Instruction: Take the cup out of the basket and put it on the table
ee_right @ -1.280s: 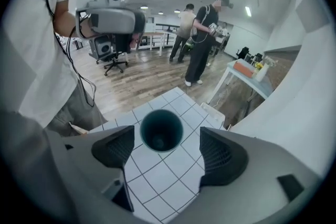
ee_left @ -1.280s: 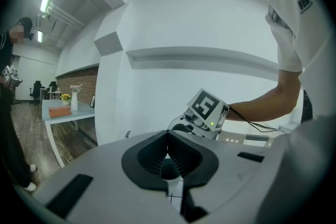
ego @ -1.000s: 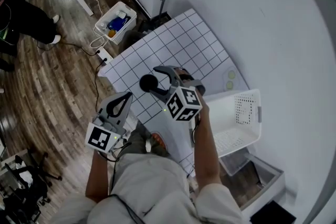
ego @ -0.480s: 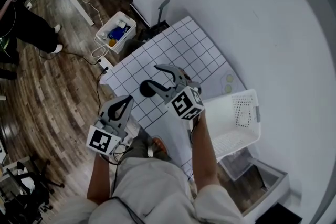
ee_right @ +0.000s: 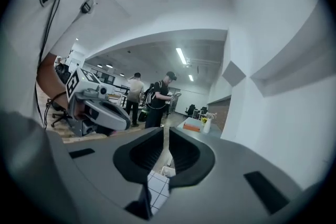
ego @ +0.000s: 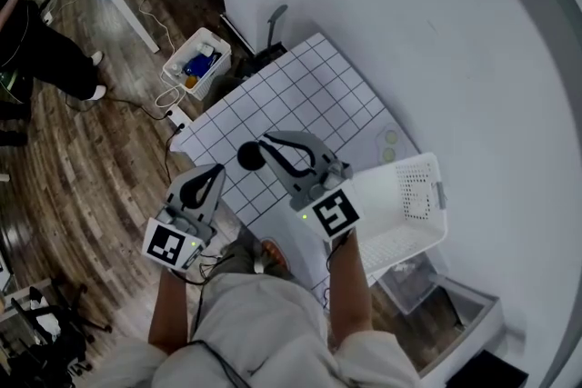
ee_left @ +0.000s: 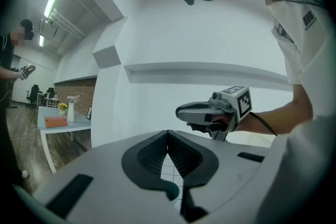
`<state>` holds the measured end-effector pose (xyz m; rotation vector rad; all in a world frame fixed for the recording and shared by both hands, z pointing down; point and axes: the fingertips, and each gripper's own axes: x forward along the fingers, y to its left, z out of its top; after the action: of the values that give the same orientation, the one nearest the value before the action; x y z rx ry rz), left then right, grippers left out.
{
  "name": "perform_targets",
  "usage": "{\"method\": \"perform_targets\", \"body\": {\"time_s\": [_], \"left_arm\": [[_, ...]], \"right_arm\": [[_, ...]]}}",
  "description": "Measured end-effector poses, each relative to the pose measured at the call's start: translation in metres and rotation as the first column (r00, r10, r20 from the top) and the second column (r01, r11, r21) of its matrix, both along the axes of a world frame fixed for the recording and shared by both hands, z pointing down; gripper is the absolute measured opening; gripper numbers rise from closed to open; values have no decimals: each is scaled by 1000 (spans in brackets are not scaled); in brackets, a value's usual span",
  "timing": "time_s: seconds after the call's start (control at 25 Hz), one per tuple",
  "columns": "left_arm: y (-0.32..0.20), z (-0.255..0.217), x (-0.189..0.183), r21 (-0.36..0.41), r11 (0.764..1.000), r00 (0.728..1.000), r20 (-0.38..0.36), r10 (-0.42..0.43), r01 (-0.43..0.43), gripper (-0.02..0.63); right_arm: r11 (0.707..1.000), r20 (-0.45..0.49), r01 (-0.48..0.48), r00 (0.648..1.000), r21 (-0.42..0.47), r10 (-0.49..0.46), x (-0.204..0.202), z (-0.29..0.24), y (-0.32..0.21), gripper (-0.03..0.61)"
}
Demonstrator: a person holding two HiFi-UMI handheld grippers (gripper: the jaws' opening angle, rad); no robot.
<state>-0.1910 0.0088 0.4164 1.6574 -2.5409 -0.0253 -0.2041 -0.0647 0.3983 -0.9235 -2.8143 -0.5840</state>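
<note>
Cup (ego: pixel 248 155) stands on the gridded worktop (ego: pixel 309 86), just beside right claw (ego: pixel 266 142) tip; white basket (ego: pixel 427 223) back beside its handle. Right claw has just been closing, now pressed together, empty. Left claw (ego: pixel 215 170) is pressed together too. Back off without nudging cup.

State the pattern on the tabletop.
White with a grid of thin dark lines; the tabletop shows best in the head view.

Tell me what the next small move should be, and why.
Probably just draw the right gripper back toward the body and rest it. The cup stands on the table, well apart from the basket, which looks empty. The right gripper's jaws have just been closing, with nothing between them, so the task seems done.
</note>
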Motion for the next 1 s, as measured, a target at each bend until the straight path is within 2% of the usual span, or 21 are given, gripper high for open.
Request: {"method": "perform_targets", "body": {"time_s": [0.08, 0.12, 0.2, 0.24, 0.56, 1.0], "left_arm": [[-1, -4, 1, 9, 1000, 1000, 1, 7, -7, 6], [-1, -6, 2, 16, 1000, 1000, 1, 9, -9, 6], [-2, -10, 4, 32, 999, 1000, 0, 13, -13, 6], [-2, -12, 6, 36, 999, 1000, 1, 16, -16, 6], [1, -18, 15, 43, 999, 1000, 18, 23, -23, 6], [5, -20, 17, 42, 999, 1000, 24, 15, -16, 6]], "right_arm": [[997, 5, -26, 1000, -72, 26, 13, -7, -1, 32], [985, 29, -50, 998, -164, 55, 17, -17, -1, 27], [934, 81, -85, 989, -348, 120, 23, -35, 0, 16], [921, 86, -92, 987, -379, 134, 27, -37, 0, 12], [910, 51, -128, 986, -395, 160, 53, -26, 0, 9], [914, 26, -155, 984, -376, 178, 59, -12, -1, 10]]}}
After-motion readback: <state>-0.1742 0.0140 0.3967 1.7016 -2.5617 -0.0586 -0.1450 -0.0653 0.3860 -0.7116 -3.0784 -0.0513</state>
